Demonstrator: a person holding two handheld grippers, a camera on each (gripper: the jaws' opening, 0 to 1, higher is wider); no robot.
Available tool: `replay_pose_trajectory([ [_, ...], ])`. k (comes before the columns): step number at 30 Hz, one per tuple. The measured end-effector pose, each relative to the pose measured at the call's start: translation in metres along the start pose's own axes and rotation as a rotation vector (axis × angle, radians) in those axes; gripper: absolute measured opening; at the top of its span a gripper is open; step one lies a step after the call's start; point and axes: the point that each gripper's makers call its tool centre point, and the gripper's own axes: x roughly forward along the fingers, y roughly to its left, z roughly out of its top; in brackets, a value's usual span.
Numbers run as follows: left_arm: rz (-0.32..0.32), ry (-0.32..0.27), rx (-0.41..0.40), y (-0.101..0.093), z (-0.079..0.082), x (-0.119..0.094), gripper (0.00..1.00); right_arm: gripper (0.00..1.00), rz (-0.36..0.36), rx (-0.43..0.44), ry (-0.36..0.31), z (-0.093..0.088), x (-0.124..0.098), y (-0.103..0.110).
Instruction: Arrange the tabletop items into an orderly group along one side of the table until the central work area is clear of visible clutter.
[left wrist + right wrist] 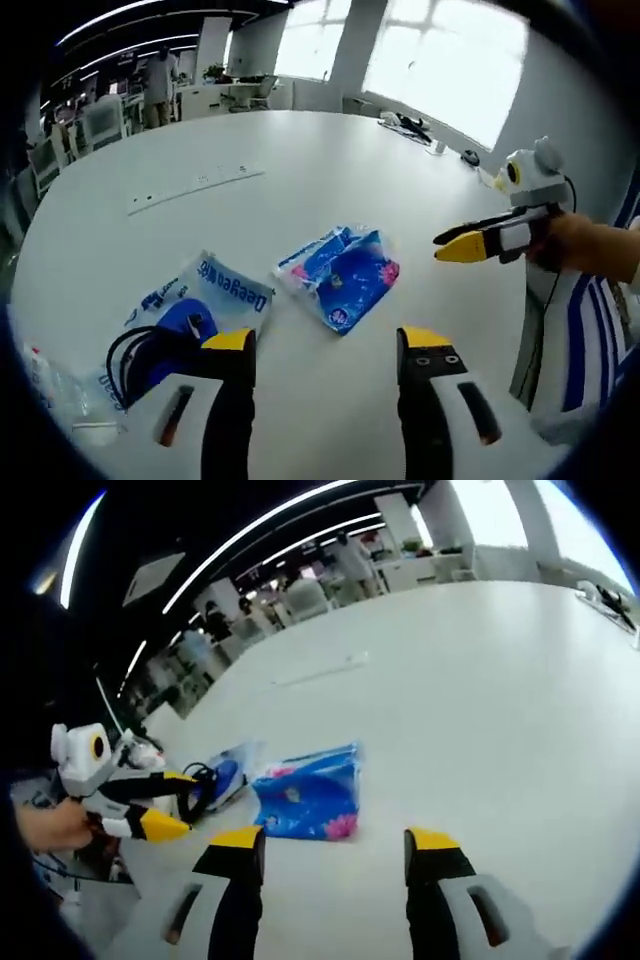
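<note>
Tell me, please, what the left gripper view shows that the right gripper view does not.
Left gripper view alone: dark items by the windows at the table's far edge, and a striped chair.

Right gripper view alone: ceiling light strips.

Both: the white table, the blue packet, the clear bag holding a blue item and black cable, and the flat white strip.

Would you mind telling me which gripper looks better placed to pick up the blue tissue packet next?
Probably the right gripper: the blue tissue packet lies just ahead of its open jaws. The left gripper sits farther back from it.
</note>
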Motion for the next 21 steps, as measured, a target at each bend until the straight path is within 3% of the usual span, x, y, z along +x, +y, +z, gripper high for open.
replay_pose_trajectory([
  [5,0.021,-0.047,0.012,0.006,-0.002,-0.032,0.58,0.58,-0.005,0.014,-0.020,-0.002,-0.011,0.001],
  [10,0.061,-0.111,-0.044,0.022,-0.004,-0.070,0.60,0.59,0.001,0.047,-0.044,-0.009,-0.025,0.010],
  [14,0.105,-0.135,-0.085,0.037,-0.015,-0.096,0.62,0.60,0.006,0.069,-0.053,-0.018,-0.033,0.016],
  [21,0.144,-0.165,-0.116,0.046,-0.034,-0.128,0.63,0.61,0.011,0.117,-0.075,-0.036,-0.050,0.026],
])
